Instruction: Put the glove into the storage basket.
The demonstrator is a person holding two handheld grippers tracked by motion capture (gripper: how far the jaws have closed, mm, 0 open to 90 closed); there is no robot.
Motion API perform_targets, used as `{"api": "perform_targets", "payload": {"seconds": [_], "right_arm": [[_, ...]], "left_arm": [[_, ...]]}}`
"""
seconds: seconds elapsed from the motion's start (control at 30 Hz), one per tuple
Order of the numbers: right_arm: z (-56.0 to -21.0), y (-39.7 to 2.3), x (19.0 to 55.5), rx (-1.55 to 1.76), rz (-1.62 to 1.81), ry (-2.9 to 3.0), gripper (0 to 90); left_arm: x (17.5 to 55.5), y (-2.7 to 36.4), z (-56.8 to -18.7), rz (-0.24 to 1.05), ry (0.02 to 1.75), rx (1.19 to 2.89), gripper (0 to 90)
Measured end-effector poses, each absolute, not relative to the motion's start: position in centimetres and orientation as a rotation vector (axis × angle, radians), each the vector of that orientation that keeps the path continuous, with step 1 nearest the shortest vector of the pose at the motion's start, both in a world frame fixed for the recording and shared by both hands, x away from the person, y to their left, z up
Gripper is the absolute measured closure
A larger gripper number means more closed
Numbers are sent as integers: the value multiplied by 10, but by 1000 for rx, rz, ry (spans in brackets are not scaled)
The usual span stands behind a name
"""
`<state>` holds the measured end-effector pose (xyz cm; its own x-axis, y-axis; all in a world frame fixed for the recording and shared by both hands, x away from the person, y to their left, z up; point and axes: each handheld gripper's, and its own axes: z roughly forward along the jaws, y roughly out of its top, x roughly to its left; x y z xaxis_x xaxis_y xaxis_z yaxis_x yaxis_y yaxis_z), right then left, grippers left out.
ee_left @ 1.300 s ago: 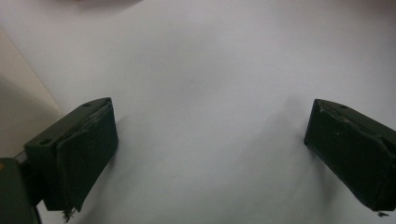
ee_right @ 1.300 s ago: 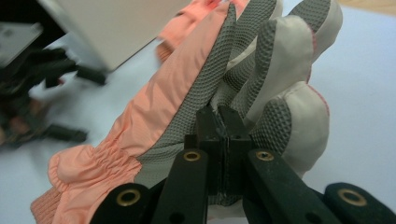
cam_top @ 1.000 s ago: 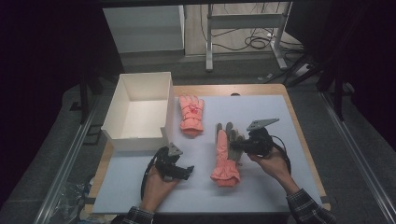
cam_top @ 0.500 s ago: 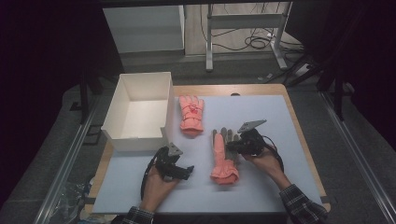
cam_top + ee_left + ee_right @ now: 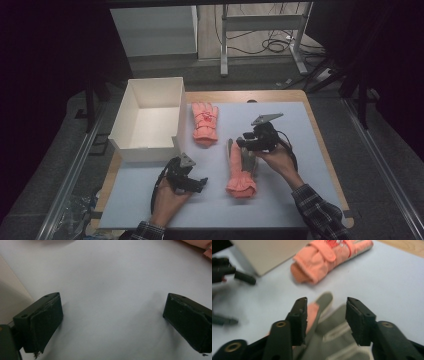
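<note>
My right tongs (image 5: 248, 145) are hovering over the finger end of the near glove (image 5: 240, 167), which is lying palm-up on the bench (image 5: 300, 200); their jaws have just been opening and are standing apart, pressing on nothing. My left tongs (image 5: 199, 184) are resting wide open on bare bench, just beside the white box (image 5: 150, 115). The second glove (image 5: 205, 122) is lying beside that box.

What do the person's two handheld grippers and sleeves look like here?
Both the left gripper and the right gripper are black, with blocky black jaws and a grey three-cornered plate on top. A black cable loops from each. The sleeves are dark plaid with light lines.
</note>
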<state>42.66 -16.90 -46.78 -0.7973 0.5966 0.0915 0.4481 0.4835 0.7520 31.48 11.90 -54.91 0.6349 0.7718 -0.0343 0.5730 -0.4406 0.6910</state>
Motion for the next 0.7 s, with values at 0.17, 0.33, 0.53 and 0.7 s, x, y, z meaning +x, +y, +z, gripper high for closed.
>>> {"api": "perform_targets", "payload": {"seconds": [0.17, 0.33, 0.53, 0.7], "right_arm": [[-462, -152, 444, 943, 1250, 2530, 448], [-460, -133, 459, 925, 1231, 2527, 429], [-461, -114, 478, 944, 1202, 2506, 388], [-464, -99, 493, 961, 1191, 2523, 386]], "left_arm": [[315, 119, -549, 375, 1045, 2173, 26], [315, 119, -549, 376, 1044, 2174, 25], [315, 119, -549, 376, 1044, 2174, 26], [315, 119, -549, 375, 1045, 2174, 26]]}}
